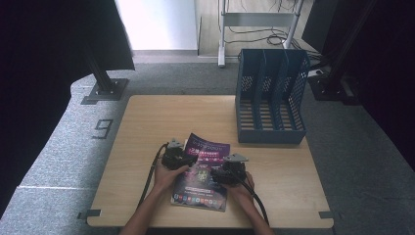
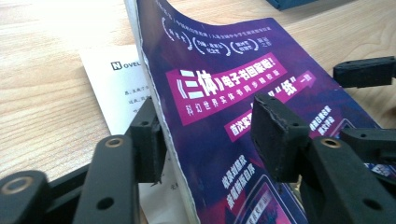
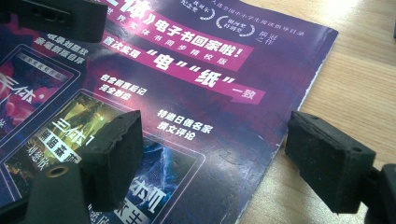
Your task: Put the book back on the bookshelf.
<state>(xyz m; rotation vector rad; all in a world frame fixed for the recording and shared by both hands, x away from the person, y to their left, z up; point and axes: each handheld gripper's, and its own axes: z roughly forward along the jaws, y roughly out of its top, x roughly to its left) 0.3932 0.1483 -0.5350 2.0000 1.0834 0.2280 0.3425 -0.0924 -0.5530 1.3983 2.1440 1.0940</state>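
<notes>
The left gripper (image 2: 210,130) has its jaws parted wide, and the lifted edge of the purple magazine (image 2: 233,93) stands up between them. The jaw on the left of that view sits close against the magazine's underside, touching or nearly so; the other jaw hovers over the printed cover with a clear gap, so nothing is clamped. Beneath the raised edge a white printed sheet (image 2: 112,88) lies on the wooden table (image 2: 42,70), partly covered by the magazine and the jaw.

The right gripper (image 3: 210,163) is also wide open. One jaw hangs over the cover; the other is past the magazine's edge above bare wood, so that edge lies between them. Whether either pad touches anything is hard to tell.

From the high view, the magazine (image 1: 203,171) lies at the near middle of the table, the left gripper (image 1: 177,155) at its left edge and the right gripper (image 1: 230,171) over its right half; hands hide part of the cover. A blue file rack (image 1: 270,98) stands well beyond the jaws at the far right, with open tabletop between.
</notes>
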